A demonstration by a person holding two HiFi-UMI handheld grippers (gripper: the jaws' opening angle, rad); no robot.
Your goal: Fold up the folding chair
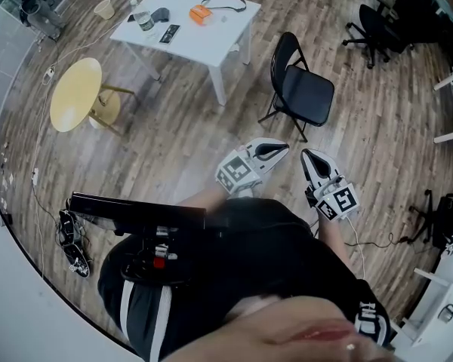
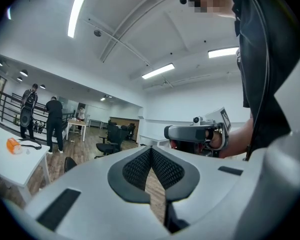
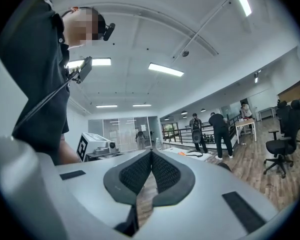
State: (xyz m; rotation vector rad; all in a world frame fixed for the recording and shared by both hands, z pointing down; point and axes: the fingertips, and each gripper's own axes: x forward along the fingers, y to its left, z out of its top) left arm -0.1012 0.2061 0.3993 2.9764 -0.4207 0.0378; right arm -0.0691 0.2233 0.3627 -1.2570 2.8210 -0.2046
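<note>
Seen from above, from a camera on the person's head, a black folding chair (image 1: 300, 89) stands unfolded on a wooden floor (image 1: 181, 138), its seat down and its backrest upright. It sits just to the right of a white surface (image 1: 215, 44) that carries an orange object (image 1: 201, 13) and a bottle (image 1: 143, 21).

The person holds two devices out level in front of their body, both pointing toward the chair but apart from it, with bare floor between. The left hand-held gripper (image 1: 281, 149) has its jaws pressed together with nothing between them. The right hand-held gripper (image 1: 308, 157), just beside it, is likewise closed and empty. Each one's own camera shows the dark ribbed pads meeting at the tips, with only the floor visible beyond.

Further left on the floor stands a round yellow table (image 1: 75, 93). A black office chair (image 1: 374, 25) stands at the upper right, well apart from the folding chair.
</note>
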